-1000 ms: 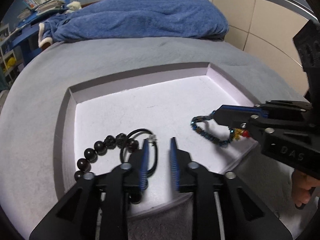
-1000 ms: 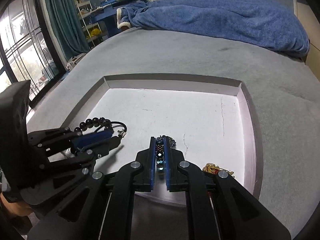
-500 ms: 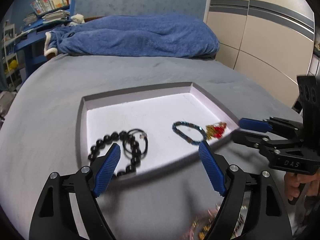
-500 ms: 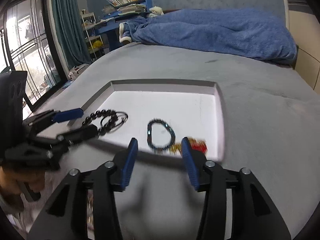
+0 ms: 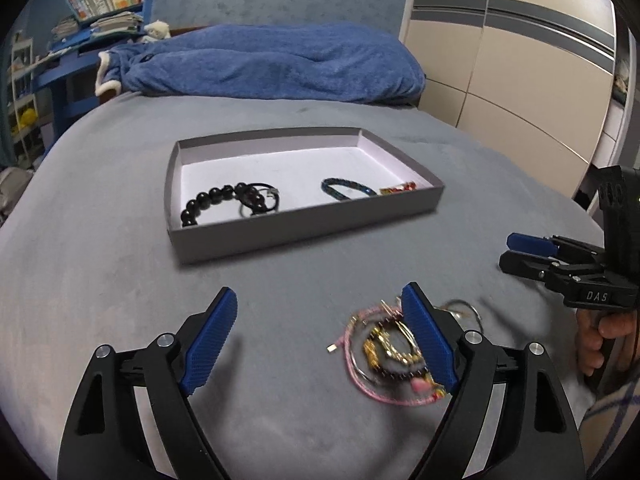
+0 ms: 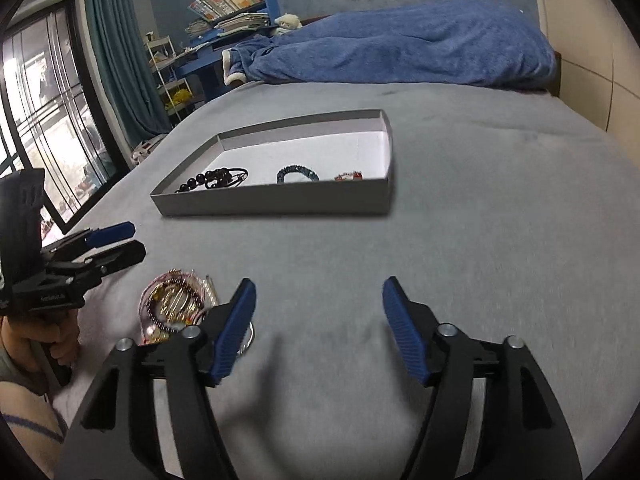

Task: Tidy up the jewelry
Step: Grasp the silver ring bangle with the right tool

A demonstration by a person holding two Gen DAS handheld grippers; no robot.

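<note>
A grey tray (image 5: 304,227) (image 6: 280,202) sits on the grey bed. In it lie a black bead bracelet (image 5: 224,200) (image 6: 212,179), a dark blue bracelet (image 5: 346,188) (image 6: 298,173) and a red-gold piece (image 5: 398,189) (image 6: 349,176). A loose pile of gold and pink jewelry (image 5: 384,352) (image 6: 176,304) lies on the bed in front of the tray. My left gripper (image 5: 324,336) is open and empty, its right finger over the pile. My right gripper (image 6: 318,324) is open and empty, right of the pile.
A blue blanket (image 5: 260,64) (image 6: 400,52) lies at the bed's far end. Wardrobe doors (image 5: 520,60) stand to the right, a window and curtain (image 6: 100,60) to the left. A shelf with books (image 6: 228,12) is behind.
Both grippers drew back out of the tray and opened wide. The right one let go of the dark blue bracelet, which now lies in the tray. The jewelry pile came into view.
</note>
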